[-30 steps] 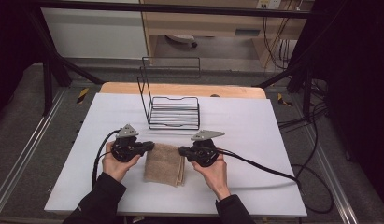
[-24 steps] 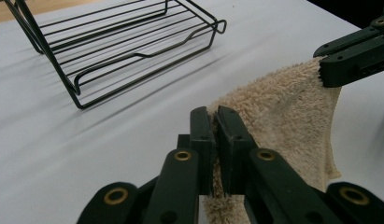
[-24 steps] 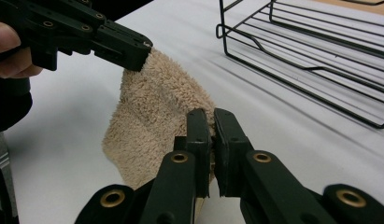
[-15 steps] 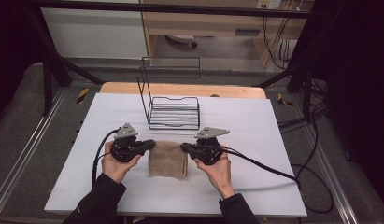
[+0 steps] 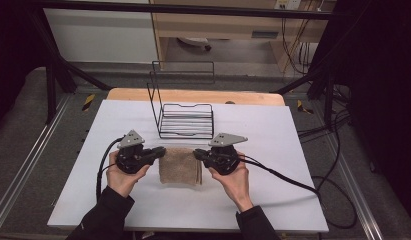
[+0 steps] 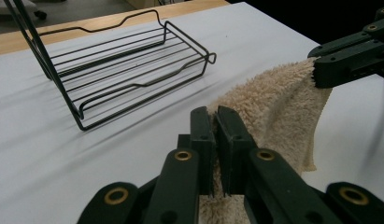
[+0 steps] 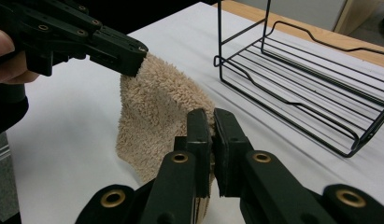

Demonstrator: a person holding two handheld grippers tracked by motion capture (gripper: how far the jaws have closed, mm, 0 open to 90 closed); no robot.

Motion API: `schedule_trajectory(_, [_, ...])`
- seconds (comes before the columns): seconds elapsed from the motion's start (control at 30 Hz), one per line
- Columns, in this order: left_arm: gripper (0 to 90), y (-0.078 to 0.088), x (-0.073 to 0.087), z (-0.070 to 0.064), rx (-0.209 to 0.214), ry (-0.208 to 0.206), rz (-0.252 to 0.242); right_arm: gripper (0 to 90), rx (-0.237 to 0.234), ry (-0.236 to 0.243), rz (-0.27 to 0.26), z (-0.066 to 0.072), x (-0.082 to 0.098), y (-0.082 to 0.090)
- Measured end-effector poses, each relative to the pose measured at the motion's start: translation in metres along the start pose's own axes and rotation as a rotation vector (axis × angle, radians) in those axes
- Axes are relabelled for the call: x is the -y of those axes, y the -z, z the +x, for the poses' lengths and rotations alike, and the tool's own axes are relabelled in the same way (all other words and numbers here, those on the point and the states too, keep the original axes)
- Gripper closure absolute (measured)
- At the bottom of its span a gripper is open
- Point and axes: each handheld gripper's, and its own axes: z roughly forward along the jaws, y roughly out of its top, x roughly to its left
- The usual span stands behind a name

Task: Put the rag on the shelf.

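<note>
Beige towel (image 5: 179,166) – plain pile, tongs pinching two corners.

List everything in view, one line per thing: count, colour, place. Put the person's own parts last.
towel: one, beige, folded, on the white table between the two grippers, its far corners pinched
wire rack: one, black, on the table beyond the towel
table: one, white top, wooden edge at the far side
left gripper: one, black, shut on the towel's left corner
right gripper: one, black, shut on the towel's right corner
cables: two, black, trailing from the grippers
hands: two, in dark sleeves, at the near edge
</note>
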Motion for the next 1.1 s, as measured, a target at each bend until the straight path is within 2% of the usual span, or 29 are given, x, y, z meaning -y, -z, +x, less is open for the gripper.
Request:
schedule_trajectory(0.4, [85.3, 0.004, -0.006, -0.003, -0.004, -0.007, -0.025, 85.9, 0.000, 0.017, -0.026, 0.002, -0.005, 0.007])
schedule_trajectory(0.53, [85.3, 0.007, -0.012, -0.003, -0.004, -0.025, -0.033, 85.9, 0.006, 0.030, -0.035, 0.003, -0.010, 0.010])
schedule_trajectory(1.1, [85.4, 0.015, -0.036, -0.005, -0.028, -0.058, -0.119, 85.9, 0.033, 0.055, -0.110, 0.002, -0.032, 0.023])
